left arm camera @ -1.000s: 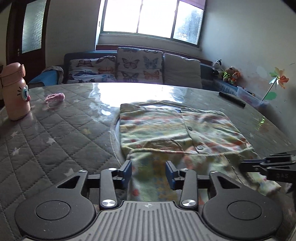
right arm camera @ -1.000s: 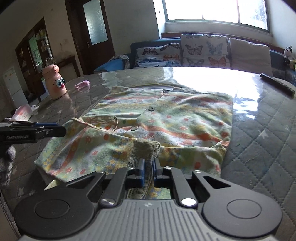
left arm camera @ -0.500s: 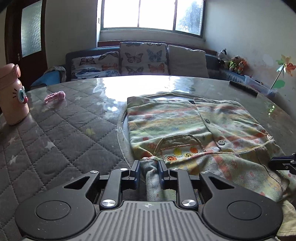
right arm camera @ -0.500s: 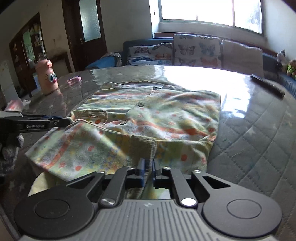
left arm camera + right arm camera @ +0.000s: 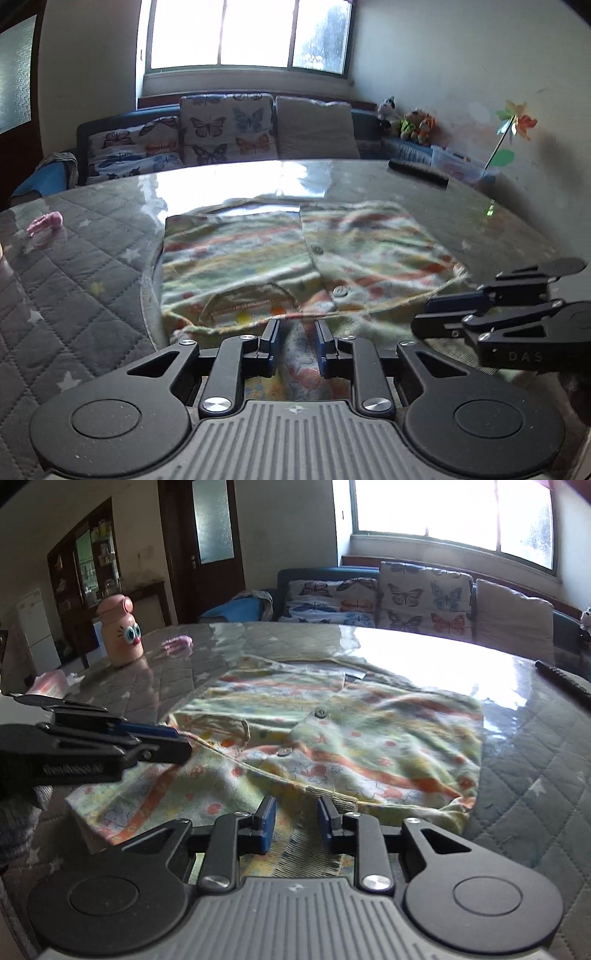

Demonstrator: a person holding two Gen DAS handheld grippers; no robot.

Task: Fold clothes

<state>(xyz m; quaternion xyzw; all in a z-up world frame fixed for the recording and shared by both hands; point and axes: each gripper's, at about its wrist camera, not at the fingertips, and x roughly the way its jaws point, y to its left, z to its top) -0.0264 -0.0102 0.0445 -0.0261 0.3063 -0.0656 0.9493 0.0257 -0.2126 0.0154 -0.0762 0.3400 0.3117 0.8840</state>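
Note:
A small striped, dotted children's shirt [image 5: 295, 258] with buttons lies flat on the table, its near part folded over the body; it also shows in the right wrist view [image 5: 332, 746]. My left gripper [image 5: 295, 343] is open over the near folded edge, cloth lying between the fingers but not pinched. My right gripper [image 5: 293, 823] is open over the near hem, also not pinching. Each gripper shows in the other's view, the right one [image 5: 491, 317] and the left one [image 5: 110, 742], both low beside the shirt.
The round table has a grey quilted cover [image 5: 74, 295] under glass. A pink bottle with eyes [image 5: 122, 635] and a pink hair tie [image 5: 179, 642] stand at the far left. A black remote [image 5: 417, 171] lies far right. A sofa with butterfly cushions [image 5: 221, 129] is behind.
Both grippers were shut on the shirt's near edge and have opened, letting the cloth go. The near part now lies folded over the body.

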